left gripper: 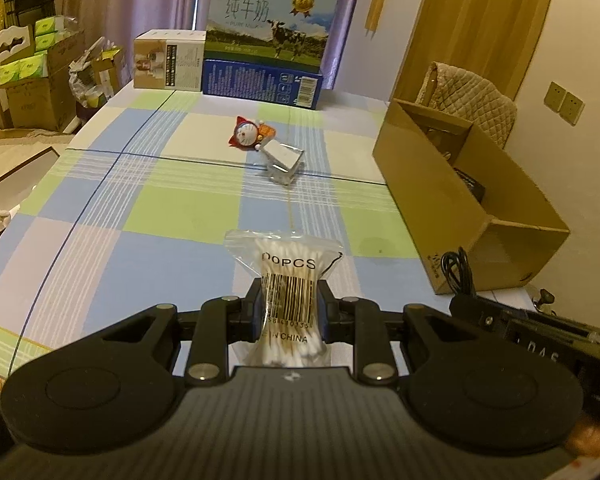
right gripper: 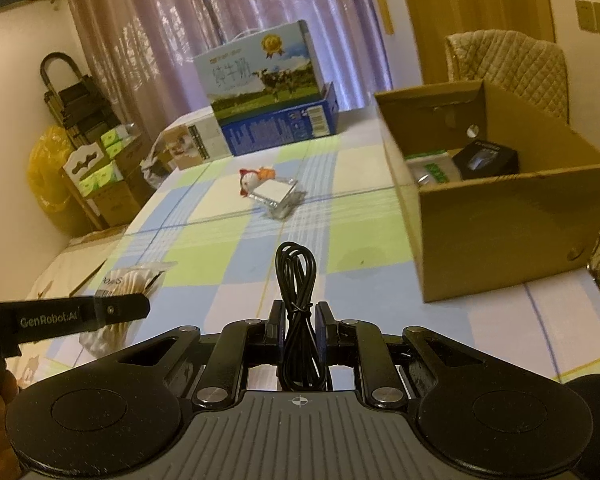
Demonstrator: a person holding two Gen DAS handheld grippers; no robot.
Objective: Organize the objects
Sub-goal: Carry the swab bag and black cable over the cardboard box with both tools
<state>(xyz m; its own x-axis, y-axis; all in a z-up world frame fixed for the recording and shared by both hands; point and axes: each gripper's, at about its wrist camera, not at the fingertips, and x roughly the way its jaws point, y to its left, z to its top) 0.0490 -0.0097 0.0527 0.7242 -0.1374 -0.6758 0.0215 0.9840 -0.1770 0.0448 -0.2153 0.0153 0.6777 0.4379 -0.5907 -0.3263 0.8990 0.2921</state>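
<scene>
between left fingers (left gripper: 262, 312), a swab bag (left gripper: 286, 280)

The left gripper (left gripper: 288, 304) pinches a cotton swab bag (left gripper: 286, 276) — above the checkered tablecloth (left gripper: 140, 216).

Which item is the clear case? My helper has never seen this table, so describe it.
On the checked tablecloth, look mid-table, left of the open cardboard box. The clear plastic case lies there with a white card on top, touching a red-and-white cat figurine. It is the only see-through, box-shaped thing there.
</scene>
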